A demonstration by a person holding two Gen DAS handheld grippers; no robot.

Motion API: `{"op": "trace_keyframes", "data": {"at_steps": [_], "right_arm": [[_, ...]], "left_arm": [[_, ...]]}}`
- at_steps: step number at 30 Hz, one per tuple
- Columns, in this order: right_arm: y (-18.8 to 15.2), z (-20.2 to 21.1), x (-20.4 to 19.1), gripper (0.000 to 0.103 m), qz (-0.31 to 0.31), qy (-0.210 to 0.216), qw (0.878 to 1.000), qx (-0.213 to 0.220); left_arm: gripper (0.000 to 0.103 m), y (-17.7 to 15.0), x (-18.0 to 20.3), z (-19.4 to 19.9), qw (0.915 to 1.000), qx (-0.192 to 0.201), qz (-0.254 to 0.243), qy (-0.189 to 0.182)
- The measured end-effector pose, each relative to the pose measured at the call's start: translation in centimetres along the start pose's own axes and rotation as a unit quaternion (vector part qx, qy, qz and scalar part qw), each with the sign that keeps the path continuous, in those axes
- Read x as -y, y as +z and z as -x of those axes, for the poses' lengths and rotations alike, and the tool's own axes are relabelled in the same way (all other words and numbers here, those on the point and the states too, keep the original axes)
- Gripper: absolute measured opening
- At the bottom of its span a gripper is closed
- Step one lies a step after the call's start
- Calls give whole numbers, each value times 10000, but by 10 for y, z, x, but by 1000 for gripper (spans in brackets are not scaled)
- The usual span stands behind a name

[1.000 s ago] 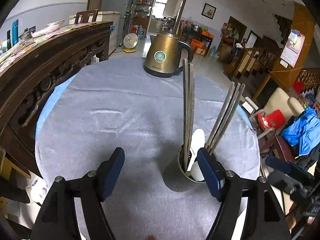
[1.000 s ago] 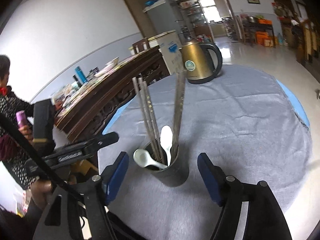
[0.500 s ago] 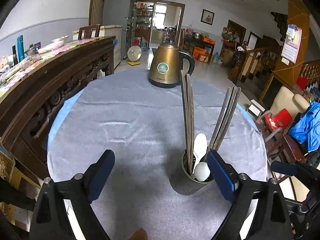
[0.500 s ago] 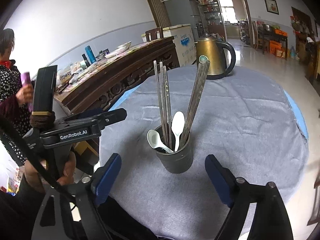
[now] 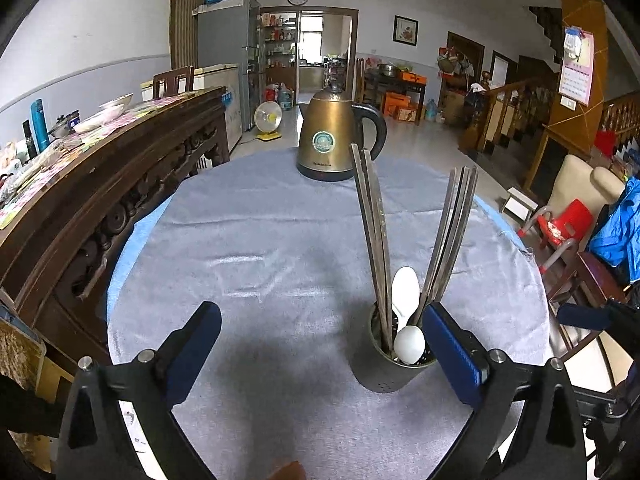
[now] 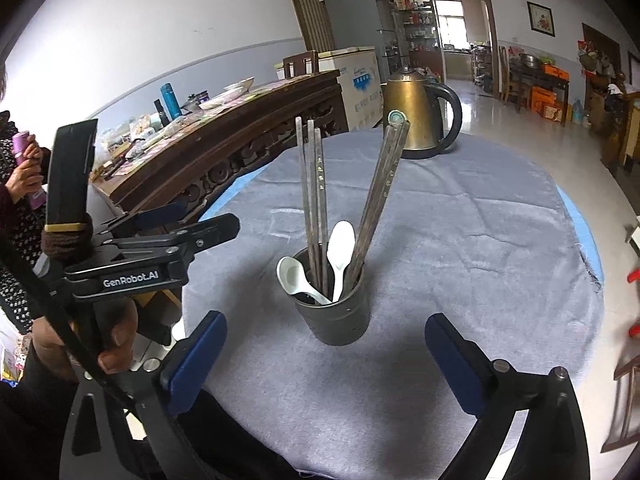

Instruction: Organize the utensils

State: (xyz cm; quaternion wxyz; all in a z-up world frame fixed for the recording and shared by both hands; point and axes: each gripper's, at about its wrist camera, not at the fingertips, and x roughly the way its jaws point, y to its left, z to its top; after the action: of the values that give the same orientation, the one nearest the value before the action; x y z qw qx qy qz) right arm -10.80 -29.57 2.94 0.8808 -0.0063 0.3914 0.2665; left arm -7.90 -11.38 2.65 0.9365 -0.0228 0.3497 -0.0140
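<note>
- The utensil holder (image 6: 338, 312), a dark round cup, stands upright on the cloth-covered bench (image 6: 480, 240), just ahead of the right gripper (image 6: 326, 360) and centred between its fingers (image 6: 192, 356).
- In the left wrist view the same holder (image 5: 390, 372) sits just beside the inner face of the left gripper's (image 5: 320, 352) right-hand finger, well off from the other finger; whether they touch I cannot tell.
- Inside the holder stand chopsticks in two fans: one bunch (image 6: 314, 200) leaning to the left-hand finger's side, where three sticks can be counted, and one bunch (image 6: 380, 196) leaning to the right-hand finger's side, packed too tightly to count for certain.
- Two white spoons are in the holder: one (image 6: 340, 252) upright between the bunches, one (image 6: 294, 278) tipped over the rim toward the left-hand finger.
- Both grippers have just been opening; their fingers stand wide apart, and neither grips anything.
- One brass-coloured kettle (image 6: 418, 114) stands far beyond the holder, well apart from both pairs of fingers.
- The cloth around the holder shows no loose utensil.
- Judged from this, the sorting looks finished or nearly so: everything visible is already in the holder, and at most the withdrawal of the grippers is left.
</note>
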Motion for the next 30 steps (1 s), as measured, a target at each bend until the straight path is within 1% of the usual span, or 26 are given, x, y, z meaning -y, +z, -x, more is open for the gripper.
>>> {"op": "trace_keyframes", "data": {"at_steps": [9, 16, 30], "right_arm": [[6, 0, -1, 102, 212, -222, 9995, -45], [10, 1, -2, 102, 243, -210, 9995, -4], [15, 3, 0, 103, 325, -320, 9990, 30]], "left_arm": [[100, 2, 4, -3, 9999, -99, -88, 63], [100, 3, 3, -5, 9998, -163, -127, 74], [100, 5, 6, -2, 9997, -131, -186, 64]]}}
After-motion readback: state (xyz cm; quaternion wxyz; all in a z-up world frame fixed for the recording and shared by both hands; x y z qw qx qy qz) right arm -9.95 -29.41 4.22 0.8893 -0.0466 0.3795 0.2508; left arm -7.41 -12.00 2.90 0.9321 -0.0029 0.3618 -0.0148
